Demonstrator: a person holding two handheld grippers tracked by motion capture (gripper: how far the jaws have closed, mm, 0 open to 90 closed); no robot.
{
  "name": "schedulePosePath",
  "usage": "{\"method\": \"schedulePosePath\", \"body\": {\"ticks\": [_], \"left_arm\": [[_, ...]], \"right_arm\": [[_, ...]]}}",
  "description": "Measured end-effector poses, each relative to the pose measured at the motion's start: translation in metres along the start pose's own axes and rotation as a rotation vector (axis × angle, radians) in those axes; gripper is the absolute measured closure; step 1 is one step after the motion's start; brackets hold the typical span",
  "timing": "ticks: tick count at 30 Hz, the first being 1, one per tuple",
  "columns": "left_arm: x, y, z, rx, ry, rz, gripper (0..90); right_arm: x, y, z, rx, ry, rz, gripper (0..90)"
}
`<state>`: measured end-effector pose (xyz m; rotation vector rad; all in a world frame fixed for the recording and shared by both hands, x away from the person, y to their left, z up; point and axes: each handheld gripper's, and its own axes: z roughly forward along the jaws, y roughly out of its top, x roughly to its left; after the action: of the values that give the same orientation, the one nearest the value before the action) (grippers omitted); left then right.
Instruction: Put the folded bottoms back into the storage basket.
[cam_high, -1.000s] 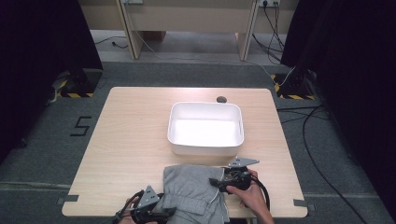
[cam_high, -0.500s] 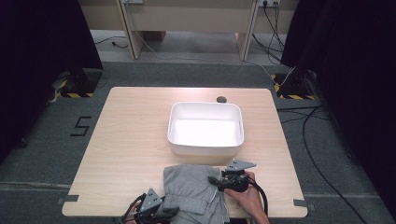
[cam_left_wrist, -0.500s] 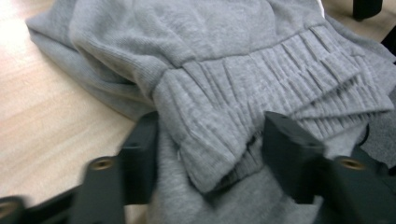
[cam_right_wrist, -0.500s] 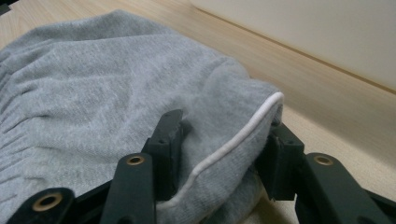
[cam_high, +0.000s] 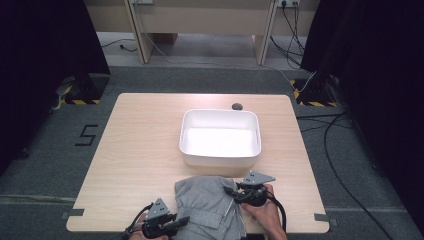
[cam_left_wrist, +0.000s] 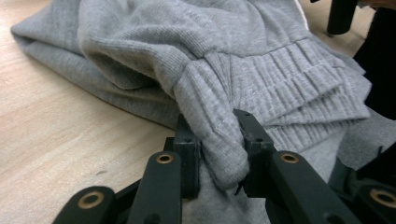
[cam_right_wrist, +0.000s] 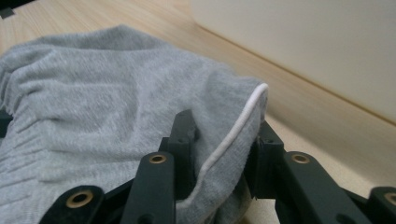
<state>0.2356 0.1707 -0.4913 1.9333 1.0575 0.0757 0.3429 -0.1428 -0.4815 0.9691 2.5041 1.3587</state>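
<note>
Both hand-held grippers, left (cam_left_wrist: 214, 154) and right (cam_right_wrist: 219, 154), pinched the grey garment (cam_high: 207, 205) beside the white bin (cam_high: 220, 157), probably ready for lifting.

Grey carpet floor (cam_high: 50, 150), black curtains (cam_high: 40, 50), wooden desk legs (cam_high: 135, 30)

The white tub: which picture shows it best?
The high view: the white tub shows whole, open and empty, just beyond the grey garment. The right gripper view catches its side wall; the left gripper view adds nothing.

Grey ribbed garment (cam_high: 210, 207), white tub (cam_high: 220, 138), pale wood table (cam_high: 140, 145)
</note>
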Motion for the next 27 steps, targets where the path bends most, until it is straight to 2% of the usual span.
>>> {"method": "schedulePosePath", "body": {"ticks": [2, 6, 10, 15, 20, 24, 27], "left_arm": [[-0.002, 0.001, -0.001, 0.001, -0.009, 0.009, 72.9], [-0.004, 0.006, -0.001, -0.007, -0.065, -0.025, 73.5], [-0.009, 0.01, 0.0, -0.013, -0.073, -0.001, 73.9], [-0.013, 0.016, -0.006, -0.037, -0.079, 0.017, 74.0], [-0.012, 0.023, -0.014, -0.06, -0.103, 0.004, 74.0], [-0.014, 0.028, -0.019, -0.064, -0.098, 0.036, 74.0], [-0.016, 0.032, -0.022, -0.069, -0.096, 0.055, 74.0]], "right_arm": [[0.0, 0.001, -0.002, -0.012, 0.001, 0.001, 69.4], [0.003, 0.007, -0.008, -0.041, -0.001, -0.016, 70.1], [0.002, 0.011, -0.014, -0.055, -0.01, -0.027, 70.7], [0.003, 0.012, -0.019, -0.073, -0.012, -0.021, 71.3], [0.008, 0.02, -0.027, -0.099, -0.021, -0.046, 71.5], [0.009, 0.025, -0.032, -0.118, -0.024, -0.065, 71.6], [0.009, 0.026, -0.033, -0.126, -0.013, -0.054, 71.8]]}}
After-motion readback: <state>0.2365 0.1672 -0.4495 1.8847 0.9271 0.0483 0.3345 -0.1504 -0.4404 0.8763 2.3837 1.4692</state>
